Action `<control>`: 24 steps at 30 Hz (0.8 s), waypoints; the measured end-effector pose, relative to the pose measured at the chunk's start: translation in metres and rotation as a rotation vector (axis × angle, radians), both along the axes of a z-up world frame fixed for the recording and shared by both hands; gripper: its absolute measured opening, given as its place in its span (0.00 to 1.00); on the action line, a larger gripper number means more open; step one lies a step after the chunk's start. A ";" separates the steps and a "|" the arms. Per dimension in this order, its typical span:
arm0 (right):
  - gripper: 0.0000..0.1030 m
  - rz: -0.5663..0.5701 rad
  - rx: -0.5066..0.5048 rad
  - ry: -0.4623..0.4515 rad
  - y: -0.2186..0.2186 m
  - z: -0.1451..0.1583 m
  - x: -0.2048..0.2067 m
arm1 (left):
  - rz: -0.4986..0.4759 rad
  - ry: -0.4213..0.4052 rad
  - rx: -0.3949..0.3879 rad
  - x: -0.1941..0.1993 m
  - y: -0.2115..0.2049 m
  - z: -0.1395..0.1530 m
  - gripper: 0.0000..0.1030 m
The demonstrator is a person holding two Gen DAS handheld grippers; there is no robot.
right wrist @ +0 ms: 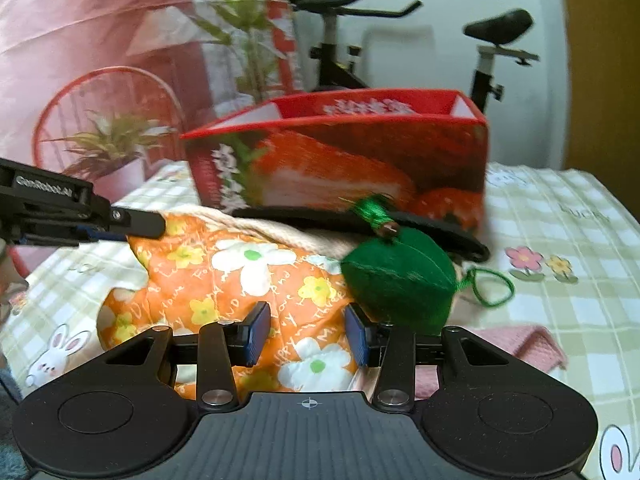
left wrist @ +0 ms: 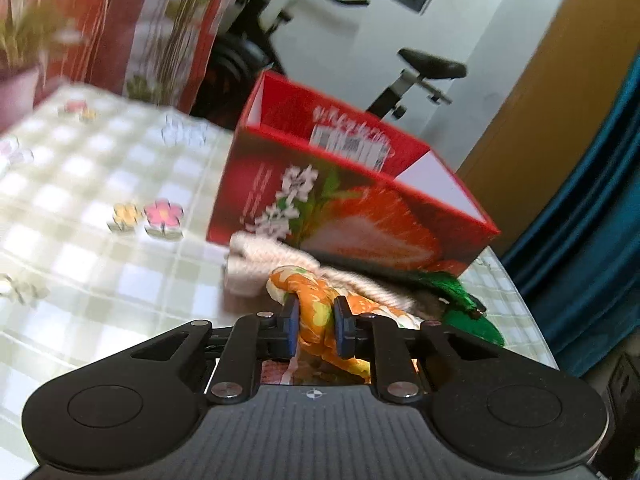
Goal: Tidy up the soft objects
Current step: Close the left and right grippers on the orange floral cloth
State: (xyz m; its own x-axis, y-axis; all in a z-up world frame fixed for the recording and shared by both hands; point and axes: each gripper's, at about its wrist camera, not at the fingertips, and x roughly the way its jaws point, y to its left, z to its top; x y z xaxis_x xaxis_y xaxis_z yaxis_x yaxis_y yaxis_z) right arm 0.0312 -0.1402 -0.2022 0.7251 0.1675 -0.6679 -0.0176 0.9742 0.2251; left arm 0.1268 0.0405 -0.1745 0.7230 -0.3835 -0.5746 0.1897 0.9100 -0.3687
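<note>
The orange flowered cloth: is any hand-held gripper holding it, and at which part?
The left hand-held gripper is shut on the orange flowered cloth, pinching a bunched fold near its end. The right hand-held gripper is open around it, not pressing.

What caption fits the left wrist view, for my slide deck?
Left gripper shut on orange flower-print cloth, before a red strawberry-print cardboard box on the checked tablecloth.

Orange floral cloth (right wrist: 256, 280) between the right gripper (right wrist: 307, 334) fingers; green pouch (right wrist: 398, 280) beside red box (right wrist: 360, 160)
</note>
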 end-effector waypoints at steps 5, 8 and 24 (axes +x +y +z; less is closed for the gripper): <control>0.39 0.018 0.027 -0.006 0.004 0.006 0.000 | 0.062 0.020 -0.006 -0.008 0.017 0.001 0.18; 0.39 0.009 0.032 0.003 0.002 0.005 0.001 | 0.095 0.090 -0.012 -0.003 0.022 -0.018 0.18; 0.41 -0.032 0.078 0.045 -0.008 -0.005 0.003 | 0.127 0.201 0.032 0.009 0.023 -0.050 0.19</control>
